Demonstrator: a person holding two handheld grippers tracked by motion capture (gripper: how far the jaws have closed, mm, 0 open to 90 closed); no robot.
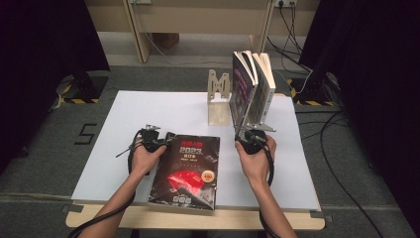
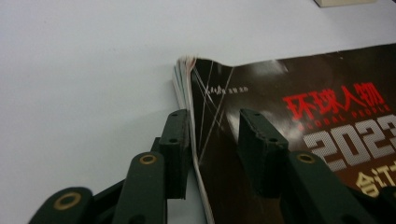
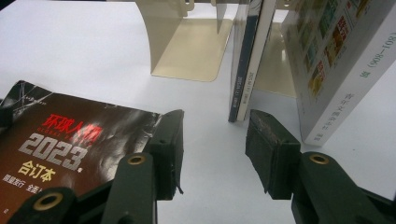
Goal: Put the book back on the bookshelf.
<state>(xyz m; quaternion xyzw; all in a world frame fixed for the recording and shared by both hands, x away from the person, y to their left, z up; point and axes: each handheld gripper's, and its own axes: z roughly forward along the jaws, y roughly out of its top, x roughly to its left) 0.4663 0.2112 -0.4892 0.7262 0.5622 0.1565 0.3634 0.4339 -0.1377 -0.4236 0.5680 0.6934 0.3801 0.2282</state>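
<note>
The white tabletop (image 1: 129, 111) carries a thick dark-covered magazine (image 1: 187, 171) lying flat near the person's edge, its lower end reaching the front rim. At the far side stand two cream metal bookends (image 1: 218, 101) and, just right of them, a group of upright books (image 1: 251, 89) leaning slightly together.

The left claw (image 1: 154, 140) sits at the magazine's upper left corner. In the left gripper view (image 2: 212, 140) its jaws stand at a middling gap, straddling the edge of the magazine (image 2: 289, 140): the left jaw lies against the fanned page edges, the right jaw rests over the glossy cover, apart from it as far as can be seen. Whether the pads actually press on the pages cannot be told.

The right claw (image 1: 251, 135) rests on the tabletop between the magazine's upper right corner and the base of the books. In the right gripper view (image 3: 215, 144) its jaws stand wide with only bare tabletop between them; the left jaw is close beside the magazine's corner (image 3: 70, 140), the book spines (image 3: 247, 70) stand ahead.

The left claw's fingertips are covered by the hand in the high view. The magazine's small print is unreadable; the books' upper parts are cut off in the right gripper view.
</note>
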